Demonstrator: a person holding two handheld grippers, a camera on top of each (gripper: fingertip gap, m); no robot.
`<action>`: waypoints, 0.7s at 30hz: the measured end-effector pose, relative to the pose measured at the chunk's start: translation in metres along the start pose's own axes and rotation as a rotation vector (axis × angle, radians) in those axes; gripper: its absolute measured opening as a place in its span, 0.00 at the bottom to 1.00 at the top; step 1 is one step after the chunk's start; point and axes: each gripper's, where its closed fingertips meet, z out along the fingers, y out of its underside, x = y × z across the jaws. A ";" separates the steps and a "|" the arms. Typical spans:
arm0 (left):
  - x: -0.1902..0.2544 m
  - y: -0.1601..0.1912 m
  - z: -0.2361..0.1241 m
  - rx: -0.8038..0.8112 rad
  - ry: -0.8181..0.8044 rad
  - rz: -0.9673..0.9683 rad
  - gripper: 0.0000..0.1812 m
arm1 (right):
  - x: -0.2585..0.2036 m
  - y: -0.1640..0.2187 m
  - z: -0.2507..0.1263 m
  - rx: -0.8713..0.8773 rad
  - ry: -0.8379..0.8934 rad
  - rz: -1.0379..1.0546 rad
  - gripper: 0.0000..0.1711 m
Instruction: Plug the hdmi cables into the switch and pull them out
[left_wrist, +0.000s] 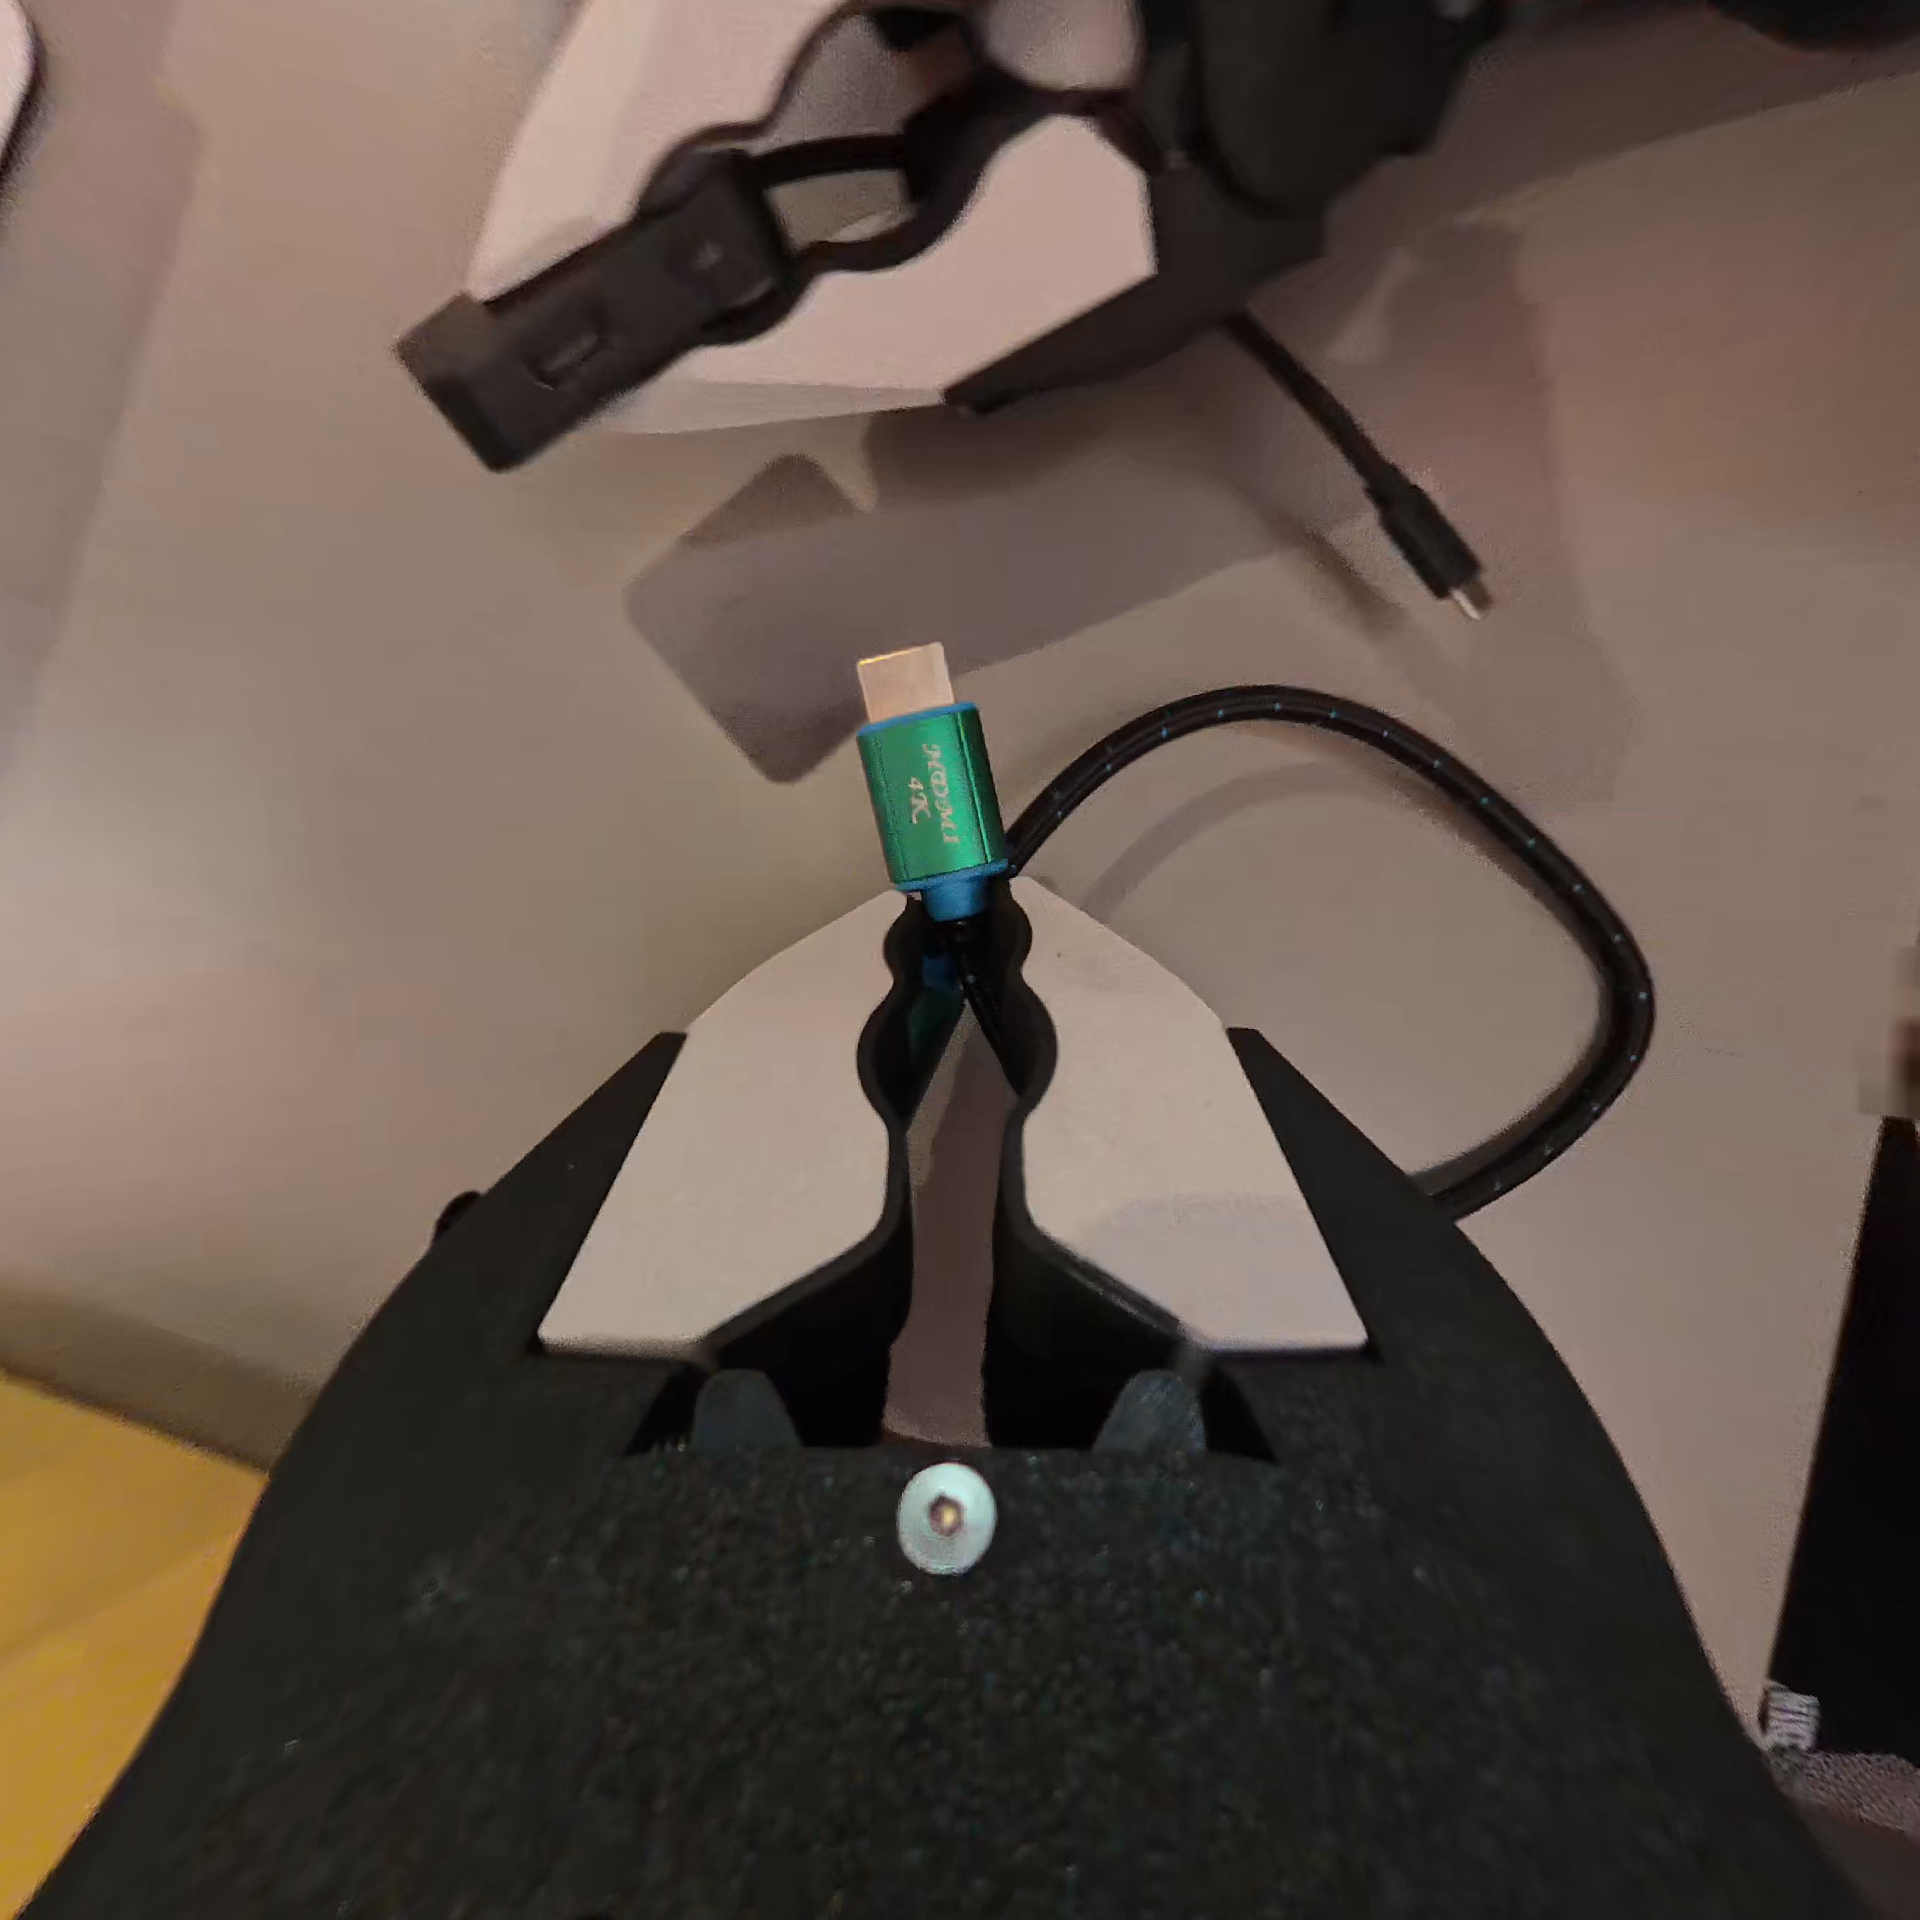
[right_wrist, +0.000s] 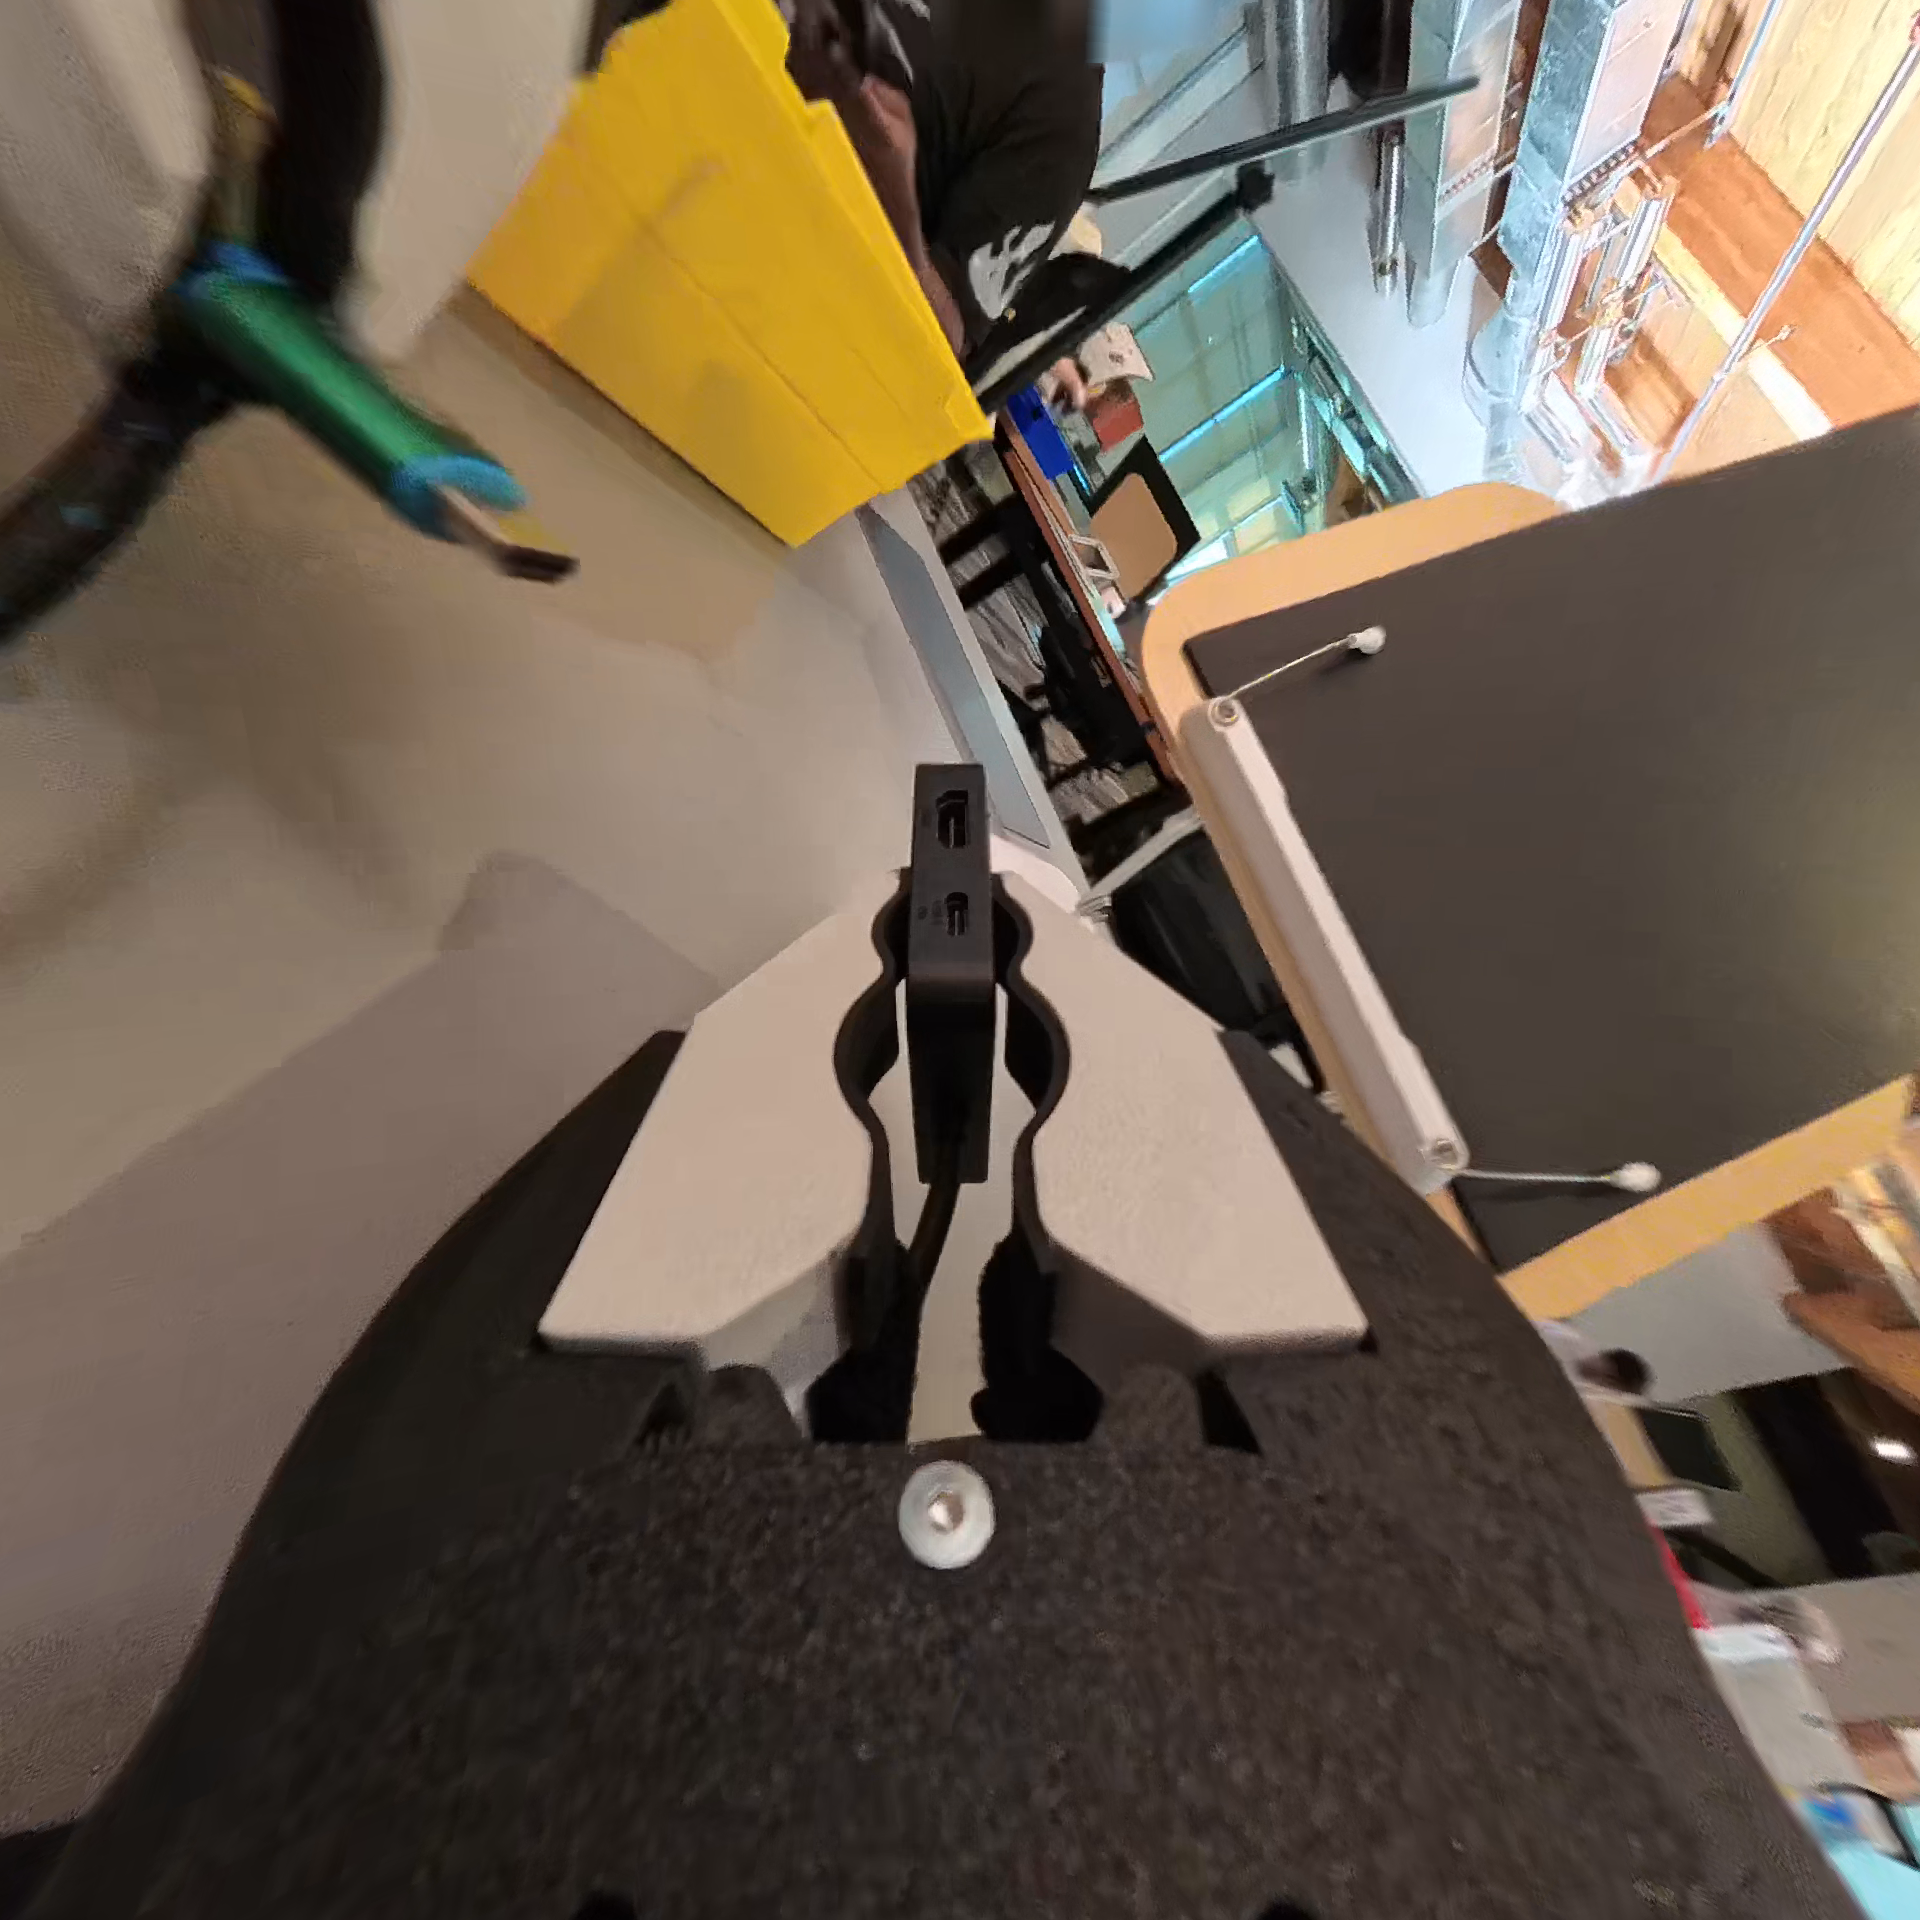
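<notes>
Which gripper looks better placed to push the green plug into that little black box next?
Probably the left gripper: it is shut on the green plug, bare tip pointing forward. The right gripper only clamps the black switch, ports facing out.

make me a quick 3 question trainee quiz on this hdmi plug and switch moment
1. True or false: the green HDMI plug is already seated in the black switch.
2. What does the right gripper hold?
A. switch
B. yellow bin
C. green plug
3. Fill in: the left gripper is shut on the plug's ____ end.

Key
1. False: the plug and switch are apart, with its metal tip bare.
2. A
3. cable: the fingers pinch just behind the green shell, on the blue collar.
</notes>
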 end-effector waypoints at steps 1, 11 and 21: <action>-0.004 -0.003 -0.002 -0.021 -0.024 0.002 0.07 | 0.001 -0.005 -0.002 -0.003 0.012 -0.042 0.08; -0.027 -0.020 -0.010 -0.144 -0.163 -0.088 0.07 | -0.007 -0.015 -0.013 -0.218 -0.005 -0.346 0.07; -0.016 -0.020 -0.004 -0.168 -0.126 -0.131 0.06 | -0.011 -0.030 -0.016 -0.222 0.055 -0.471 0.07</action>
